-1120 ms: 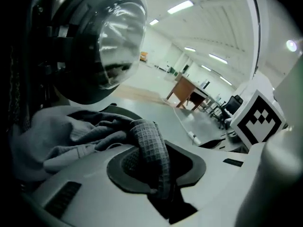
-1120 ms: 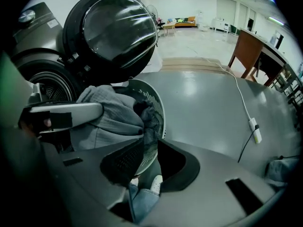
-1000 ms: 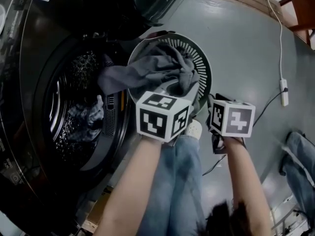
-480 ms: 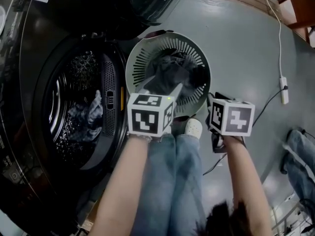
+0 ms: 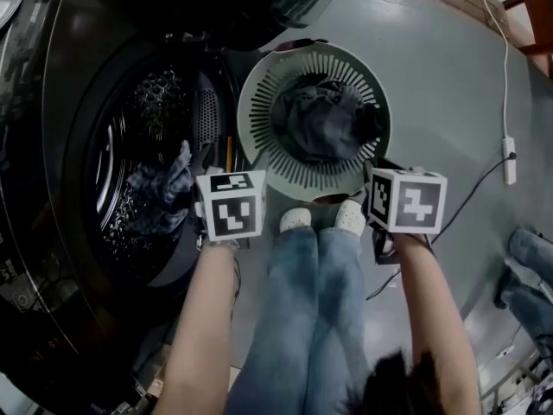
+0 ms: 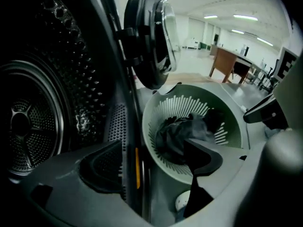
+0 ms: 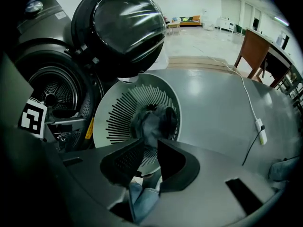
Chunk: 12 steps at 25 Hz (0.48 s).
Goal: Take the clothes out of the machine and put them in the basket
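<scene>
A pale green slatted basket (image 5: 259,137) stands on the floor beside the open washing machine. Grey clothes (image 5: 324,124) lie bunched inside it. More dark clothes (image 5: 164,188) remain in the drum (image 5: 130,145). My left gripper (image 5: 226,201) hangs at the drum's opening, left of the basket. In the left gripper view the left gripper (image 6: 151,150) has just been opening, its jaws wide apart with nothing between them, and the basket (image 6: 151,108) with the clothes (image 6: 177,136) lies beyond. My right gripper (image 7: 150,143) hovers at the basket's (image 7: 113,108) near right rim, jaws nearly together and empty.
The round machine door (image 7: 118,27) stands swung open behind the basket. A person's jeans (image 5: 311,318) and white shoes (image 5: 350,217) are just below the basket. A white cable with a plug block (image 5: 508,158) runs over the grey floor at right.
The left gripper let go of the grey garment, which now lies in the basket. It swung left from over the basket to the drum opening, jaws spreading. The right gripper barely shifted.
</scene>
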Each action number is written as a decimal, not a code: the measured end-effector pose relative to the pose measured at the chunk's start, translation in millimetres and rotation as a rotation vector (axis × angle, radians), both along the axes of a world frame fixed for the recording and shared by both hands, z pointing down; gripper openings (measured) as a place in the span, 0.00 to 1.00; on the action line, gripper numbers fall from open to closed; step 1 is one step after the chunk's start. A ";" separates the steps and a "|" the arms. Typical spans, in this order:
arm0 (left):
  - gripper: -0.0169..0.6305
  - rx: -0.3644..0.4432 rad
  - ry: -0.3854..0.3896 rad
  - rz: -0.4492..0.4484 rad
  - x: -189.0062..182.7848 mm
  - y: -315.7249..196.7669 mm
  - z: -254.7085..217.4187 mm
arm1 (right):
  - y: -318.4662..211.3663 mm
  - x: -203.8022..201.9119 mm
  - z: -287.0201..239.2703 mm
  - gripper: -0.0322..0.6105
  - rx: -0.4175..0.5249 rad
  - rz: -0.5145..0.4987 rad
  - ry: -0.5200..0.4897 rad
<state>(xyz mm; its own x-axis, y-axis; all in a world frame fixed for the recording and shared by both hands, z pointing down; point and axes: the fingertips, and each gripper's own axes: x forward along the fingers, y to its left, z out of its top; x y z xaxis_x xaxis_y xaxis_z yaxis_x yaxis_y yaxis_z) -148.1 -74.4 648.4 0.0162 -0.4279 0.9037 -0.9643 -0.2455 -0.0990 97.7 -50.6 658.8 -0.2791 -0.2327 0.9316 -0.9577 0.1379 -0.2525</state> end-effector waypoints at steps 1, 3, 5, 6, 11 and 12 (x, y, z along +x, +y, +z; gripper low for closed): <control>0.63 -0.003 -0.028 -0.016 -12.7 3.1 0.3 | 1.5 -4.6 0.6 0.19 -0.002 -0.009 -0.002; 0.63 -0.016 -0.070 -0.049 -35.5 9.6 1.1 | 4.3 -13.2 1.7 0.19 -0.005 -0.029 -0.005; 0.63 -0.023 -0.115 -0.086 -58.5 15.4 1.5 | 6.4 -21.4 2.4 0.19 -0.008 -0.050 -0.006; 0.63 -0.022 -0.143 -0.109 -71.0 17.9 1.0 | 7.1 -25.3 2.7 0.19 -0.008 -0.060 -0.006; 0.63 0.027 -0.283 -0.290 -132.7 24.4 -5.0 | 9.6 -42.8 5.6 0.19 -0.012 -0.103 -0.008; 0.63 0.036 -0.294 -0.327 -142.5 24.1 -5.3 | 10.0 -45.6 6.1 0.19 -0.013 -0.110 -0.009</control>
